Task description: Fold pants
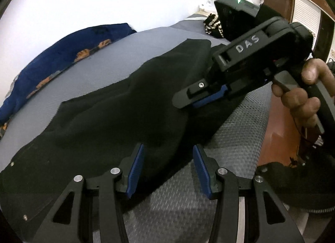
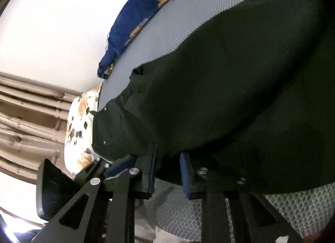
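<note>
Black pants point(image 1: 117, 115) lie spread across a grey textured mattress point(image 1: 184, 184); they also fill the right wrist view point(image 2: 230, 86). My left gripper point(image 1: 168, 169) is open at the pants' near edge, its blue pads point(image 1: 136, 169) on either side of the hem. My right gripper point(image 1: 188, 101) shows in the left wrist view, lying sideways over the pants' middle. In its own view the right gripper point(image 2: 168, 174) is open, with the pants' edge just past its pads. The left gripper's tip point(image 2: 121, 164) shows at the lower left there.
A blue floral blanket point(image 1: 52, 63) runs along the mattress's far side by a white wall. A striped dark cloth point(image 1: 213, 25) lies at the far end. A floral pillow point(image 2: 79, 130) and curtains sit past the pants' waist end. The orange-brown floor point(image 1: 278, 138) is at right.
</note>
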`<action>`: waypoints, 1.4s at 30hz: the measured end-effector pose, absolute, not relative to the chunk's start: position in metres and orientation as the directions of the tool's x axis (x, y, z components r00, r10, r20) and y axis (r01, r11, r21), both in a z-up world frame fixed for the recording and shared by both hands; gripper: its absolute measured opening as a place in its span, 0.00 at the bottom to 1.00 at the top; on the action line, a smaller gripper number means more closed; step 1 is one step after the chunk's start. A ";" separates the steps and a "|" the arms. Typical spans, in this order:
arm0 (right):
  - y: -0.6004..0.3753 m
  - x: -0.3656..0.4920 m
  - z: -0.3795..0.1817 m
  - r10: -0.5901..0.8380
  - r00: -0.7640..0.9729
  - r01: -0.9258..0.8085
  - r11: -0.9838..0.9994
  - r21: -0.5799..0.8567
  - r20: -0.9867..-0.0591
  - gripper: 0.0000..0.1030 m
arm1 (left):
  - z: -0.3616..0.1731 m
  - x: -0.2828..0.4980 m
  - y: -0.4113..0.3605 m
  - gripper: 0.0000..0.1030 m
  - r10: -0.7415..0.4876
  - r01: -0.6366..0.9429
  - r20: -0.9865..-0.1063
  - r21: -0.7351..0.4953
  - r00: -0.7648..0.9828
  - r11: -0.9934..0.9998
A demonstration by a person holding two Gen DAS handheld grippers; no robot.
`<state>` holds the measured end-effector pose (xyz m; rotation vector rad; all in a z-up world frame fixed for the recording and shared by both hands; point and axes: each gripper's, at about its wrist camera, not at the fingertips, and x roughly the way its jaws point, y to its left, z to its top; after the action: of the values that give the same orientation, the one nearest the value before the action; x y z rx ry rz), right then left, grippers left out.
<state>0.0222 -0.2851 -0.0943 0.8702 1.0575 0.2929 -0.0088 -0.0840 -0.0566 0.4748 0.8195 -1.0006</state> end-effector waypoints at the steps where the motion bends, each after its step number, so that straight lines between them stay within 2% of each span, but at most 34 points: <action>1: -0.285 0.022 -0.093 0.596 0.494 0.182 0.641 0.746 -0.633 0.18 | -0.060 -0.007 -0.088 0.48 -0.541 0.873 -0.789 -0.013 0.291 0.488; 4: -0.287 0.020 -0.093 0.601 0.503 0.186 0.625 0.758 -0.620 0.18 | -0.067 -0.002 -0.097 0.46 -0.516 0.857 -0.799 -0.003 0.308 0.516; 7: -0.288 0.019 -0.094 0.605 0.506 0.194 0.615 0.765 -0.615 0.18 | -0.074 0.003 -0.105 0.07 -0.499 0.853 -0.817 -0.018 0.288 0.522; 8: -0.287 0.019 -0.095 0.602 0.505 0.197 0.617 0.762 -0.619 0.19 | -0.076 0.004 -0.107 0.06 -0.497 0.849 -0.819 -0.023 0.287 0.528; 13: -0.287 0.018 -0.110 0.605 0.489 0.225 0.609 0.760 -0.629 0.19 | -0.079 -0.001 -0.110 0.04 -0.491 0.855 -0.820 -0.003 0.294 0.518; 23: -0.357 0.032 -0.101 0.527 0.677 0.261 0.480 0.838 -0.513 0.19 | -0.078 0.003 -0.109 0.04 -0.496 0.850 -0.822 -0.029 0.279 0.526; 37: -0.395 0.067 -0.098 0.427 0.717 0.291 0.535 0.793 -0.551 0.18 | -0.081 0.009 -0.108 0.04 -0.505 0.852 -0.825 -0.058 0.252 0.521; 42: -0.414 0.068 -0.103 0.428 0.735 0.301 0.490 0.818 -0.527 0.18 | -0.082 0.014 -0.108 0.04 -0.511 0.850 -0.824 -0.072 0.244 0.522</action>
<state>0.0683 -0.4143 -0.1031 1.0861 0.7813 0.0873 0.0139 -0.1085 -0.0817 0.4353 0.9206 -0.9700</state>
